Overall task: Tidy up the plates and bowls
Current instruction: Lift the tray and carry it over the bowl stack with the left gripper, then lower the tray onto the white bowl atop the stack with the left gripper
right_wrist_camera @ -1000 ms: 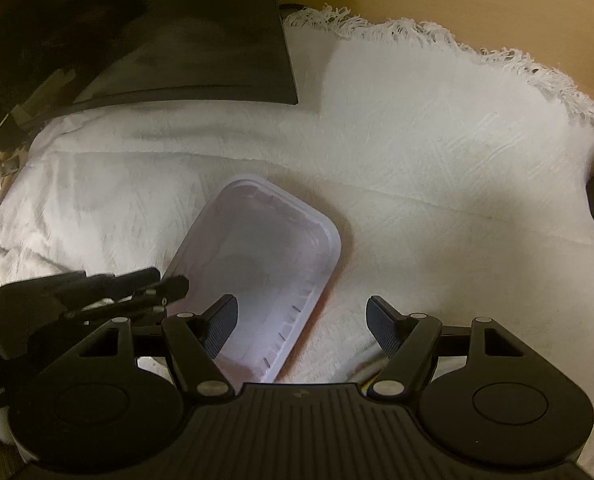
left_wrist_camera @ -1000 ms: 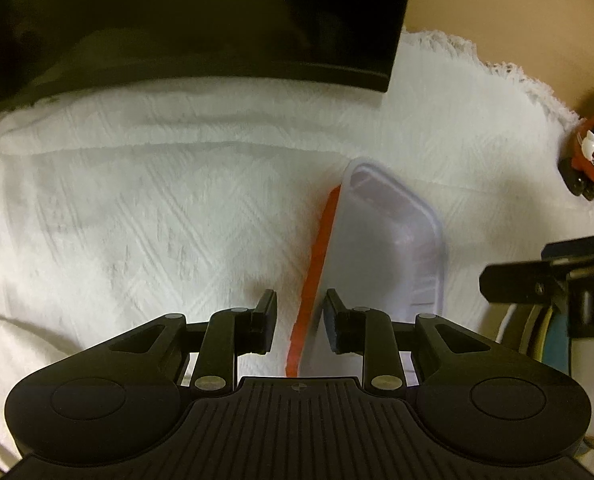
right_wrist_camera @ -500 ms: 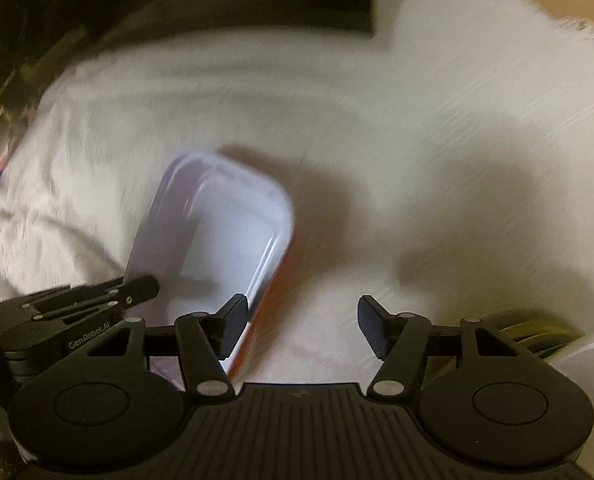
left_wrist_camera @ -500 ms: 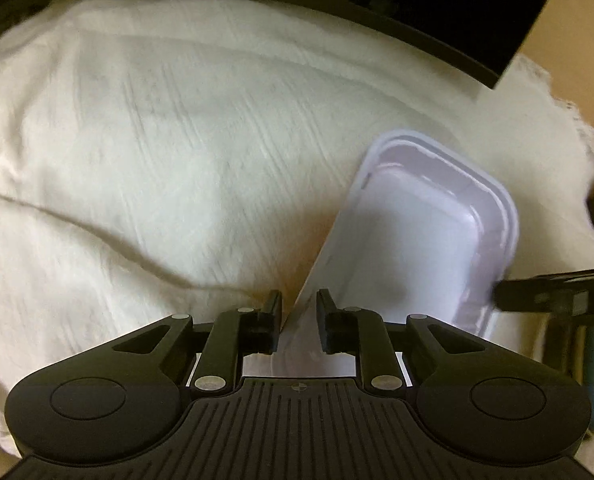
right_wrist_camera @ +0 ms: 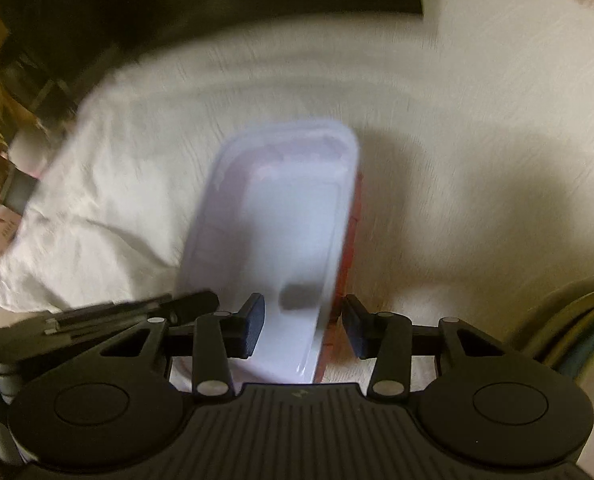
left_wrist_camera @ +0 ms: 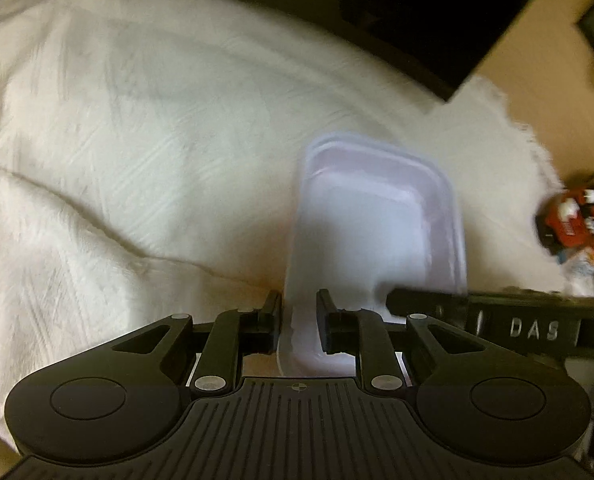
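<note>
Gripping 1 white tray (left_wrist_camera: 373,224) w/ 2 tongs, right (right_wrist_camera: 302,325) closing, 1 cloth (left_wrist_camera: 137,152)

The white textured cloth (left_wrist_camera: 137,168) lay bare and wide to the left of the rectangular plastic container (left_wrist_camera: 373,224), leaving open passage there apart from a few raised creases. A dark slab-like object (left_wrist_camera: 429,12) closed off the far edge. To the right, a red-and-white toy figure (left_wrist_camera: 577,216) sat at the cloth's fringe, and stacked dish rims (right_wrist_camera: 569,320) crowded the near right corner. The container itself filled the middle, with the left tongs (left_wrist_camera: 298,322) on its near left wall and the right tongs (right_wrist_camera: 303,326), jaws closing, astride its right wall, each blocking the other's lane.
</note>
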The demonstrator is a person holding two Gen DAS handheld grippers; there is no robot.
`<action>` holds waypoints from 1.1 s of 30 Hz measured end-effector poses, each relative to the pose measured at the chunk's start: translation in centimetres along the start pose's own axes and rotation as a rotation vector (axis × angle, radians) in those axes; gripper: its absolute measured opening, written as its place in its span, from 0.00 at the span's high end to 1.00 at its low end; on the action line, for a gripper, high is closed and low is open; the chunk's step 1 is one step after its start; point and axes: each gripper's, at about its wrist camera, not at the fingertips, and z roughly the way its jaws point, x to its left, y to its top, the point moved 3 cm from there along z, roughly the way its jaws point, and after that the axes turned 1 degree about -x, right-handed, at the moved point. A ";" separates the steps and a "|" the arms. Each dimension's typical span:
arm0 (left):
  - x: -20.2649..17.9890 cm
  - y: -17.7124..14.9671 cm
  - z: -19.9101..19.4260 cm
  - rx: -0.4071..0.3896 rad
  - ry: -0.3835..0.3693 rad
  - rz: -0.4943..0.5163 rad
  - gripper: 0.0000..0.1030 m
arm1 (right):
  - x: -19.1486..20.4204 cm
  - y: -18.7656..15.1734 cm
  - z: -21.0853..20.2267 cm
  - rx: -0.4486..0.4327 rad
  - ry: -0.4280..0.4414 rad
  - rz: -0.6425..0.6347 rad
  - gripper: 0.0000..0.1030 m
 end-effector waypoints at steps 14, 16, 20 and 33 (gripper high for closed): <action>-16.1 0.5 -10.5 -0.240 -0.230 0.196 0.80 | -6.2 -1.3 -21.0 -0.377 0.023 -0.014 0.57; -18.5 -0.1 -10.6 -0.233 -0.270 0.237 0.80 | -7.6 -2.2 -23.3 -0.424 0.003 -0.021 0.57; -22.1 -2.8 -8.2 -0.167 -0.268 0.309 0.80 | -11.3 -4.6 -25.0 -0.440 -0.020 -0.001 0.57; -22.8 -8.4 -2.5 0.028 -0.171 0.283 0.85 | -16.3 -10.1 -19.7 -0.306 0.017 0.056 0.59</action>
